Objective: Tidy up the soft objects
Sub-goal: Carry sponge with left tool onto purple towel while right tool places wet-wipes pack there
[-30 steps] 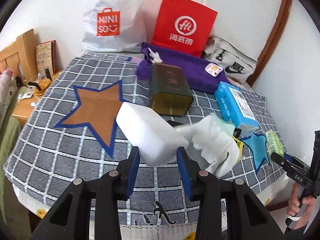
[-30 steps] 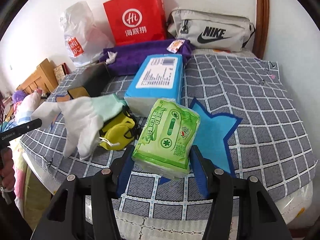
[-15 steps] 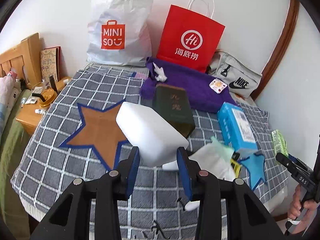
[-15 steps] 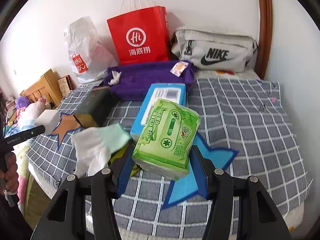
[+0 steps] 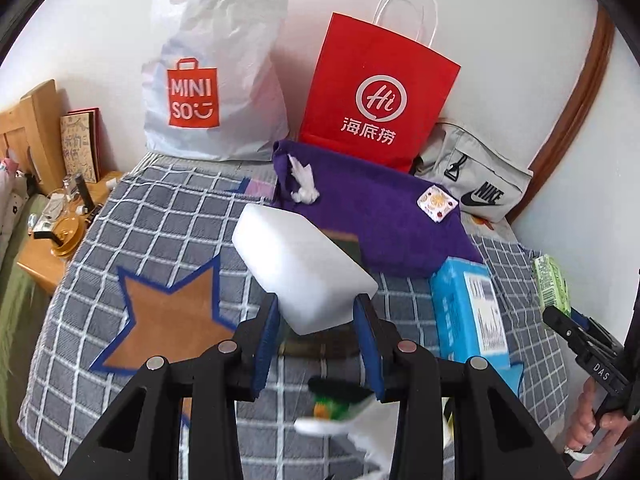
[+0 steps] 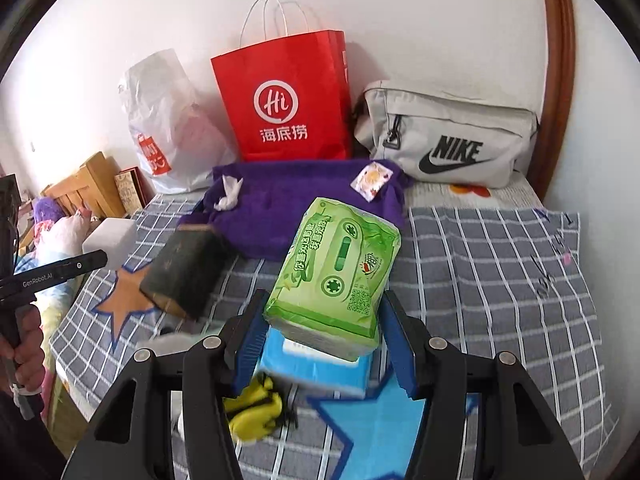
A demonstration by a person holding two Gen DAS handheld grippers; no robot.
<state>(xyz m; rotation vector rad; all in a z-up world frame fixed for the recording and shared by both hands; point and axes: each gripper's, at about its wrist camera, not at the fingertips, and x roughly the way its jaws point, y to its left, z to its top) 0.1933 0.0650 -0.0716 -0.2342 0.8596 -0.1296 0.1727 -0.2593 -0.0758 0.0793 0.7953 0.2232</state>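
My left gripper (image 5: pixel 316 316) is shut on a white sponge block (image 5: pixel 300 268) and holds it in the air above the checked bedspread (image 5: pixel 160 216). It also shows at the left of the right wrist view (image 6: pixel 110 238). My right gripper (image 6: pixel 324 332) is shut on a green tissue pack (image 6: pixel 336 264), held above a blue tissue box (image 6: pixel 316 368). The pack also shows at the right edge of the left wrist view (image 5: pixel 552 280). A folded purple towel (image 5: pixel 376 208) lies at the back of the bed.
A red paper bag (image 5: pixel 376 96), a white Miniso bag (image 5: pixel 216 64) and a grey Nike bag (image 6: pixel 448 136) stand against the wall. A dark green box (image 6: pixel 184 268), a yellow pouch (image 6: pixel 256 412) and a white glove (image 5: pixel 360 428) lie on the bed. A wooden nightstand (image 5: pixel 52 248) is at the left.
Both grippers have risen and moved toward the back of the bed with their loads. The glove and yellow pouch have dropped to the bottom of both views.
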